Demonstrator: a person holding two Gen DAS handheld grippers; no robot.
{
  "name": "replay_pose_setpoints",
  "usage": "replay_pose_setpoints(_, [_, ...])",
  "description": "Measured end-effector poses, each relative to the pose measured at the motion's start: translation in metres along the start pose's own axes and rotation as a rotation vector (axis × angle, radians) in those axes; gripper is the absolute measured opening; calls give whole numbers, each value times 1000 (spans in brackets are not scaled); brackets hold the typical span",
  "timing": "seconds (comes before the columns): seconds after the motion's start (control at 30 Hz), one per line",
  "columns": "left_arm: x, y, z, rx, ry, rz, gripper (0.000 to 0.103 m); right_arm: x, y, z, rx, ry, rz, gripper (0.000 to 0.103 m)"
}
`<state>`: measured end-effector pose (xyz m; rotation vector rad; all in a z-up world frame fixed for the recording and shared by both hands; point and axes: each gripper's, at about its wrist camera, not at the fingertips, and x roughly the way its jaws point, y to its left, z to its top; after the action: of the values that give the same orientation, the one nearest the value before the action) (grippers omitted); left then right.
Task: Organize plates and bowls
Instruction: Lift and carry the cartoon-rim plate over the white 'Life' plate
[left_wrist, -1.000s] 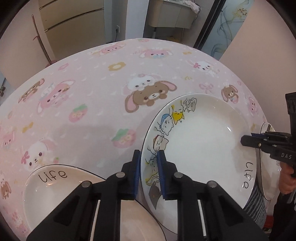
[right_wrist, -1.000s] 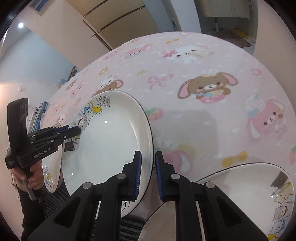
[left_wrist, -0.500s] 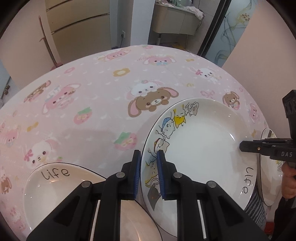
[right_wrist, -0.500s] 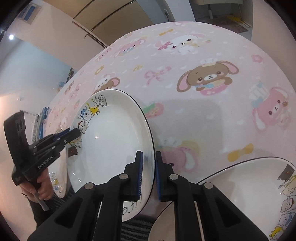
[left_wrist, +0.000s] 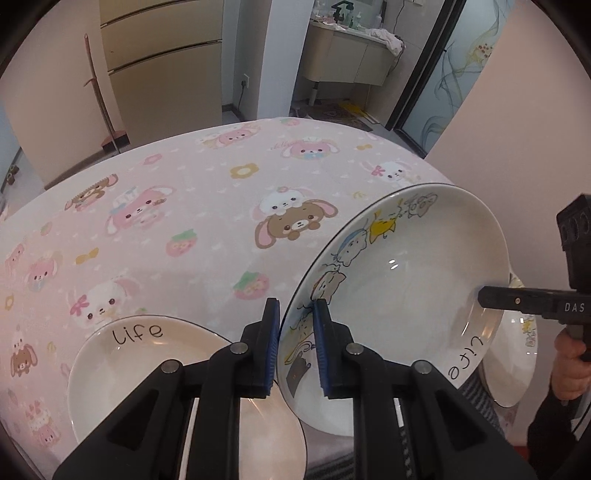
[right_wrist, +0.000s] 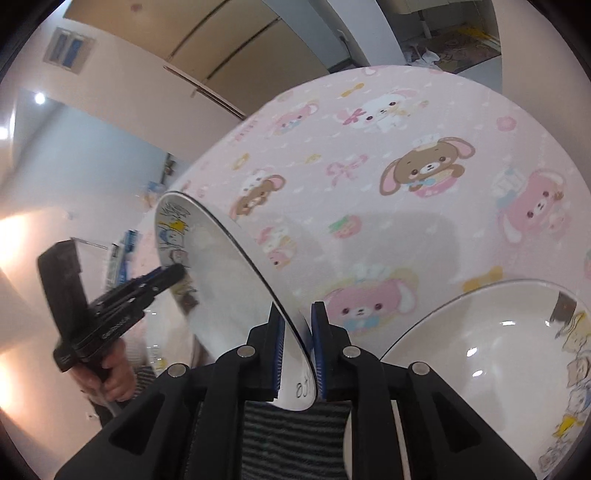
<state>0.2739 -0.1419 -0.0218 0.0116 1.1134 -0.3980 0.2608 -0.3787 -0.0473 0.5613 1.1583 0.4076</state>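
A white plate with cartoon animals and the word "life" (left_wrist: 399, 295) is held in the air between both grippers, tilted above the pink table. My left gripper (left_wrist: 295, 321) is shut on its near left rim. My right gripper (right_wrist: 297, 325) is shut on the opposite rim and shows in the left wrist view (left_wrist: 484, 297). The plate appears edge-on in the right wrist view (right_wrist: 221, 266). A second "life" plate (left_wrist: 147, 365) lies on the table at lower left. A third plate (right_wrist: 491, 362) lies at the right.
The round table has a pink cartoon-animal cloth (left_wrist: 207, 229). The third plate's edge (left_wrist: 517, 354) shows behind the held plate near the table's edge. A striped garment (right_wrist: 291, 435) is below the right gripper. Cabinets and a doorway stand beyond the table.
Both grippers have lifted the held plate and tipped it steeply toward upright. The two plates on the table have not moved.
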Motion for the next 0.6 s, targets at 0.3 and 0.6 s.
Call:
replay_pose_setpoints(0.3, [9, -4, -18, 8, 11, -8, 16, 18, -15, -5, 7, 30, -32, 17])
replay_pose_setpoints(0.6, [43, -2, -7, -23, 59, 17, 16, 48, -34, 41, 60, 44, -107, 17])
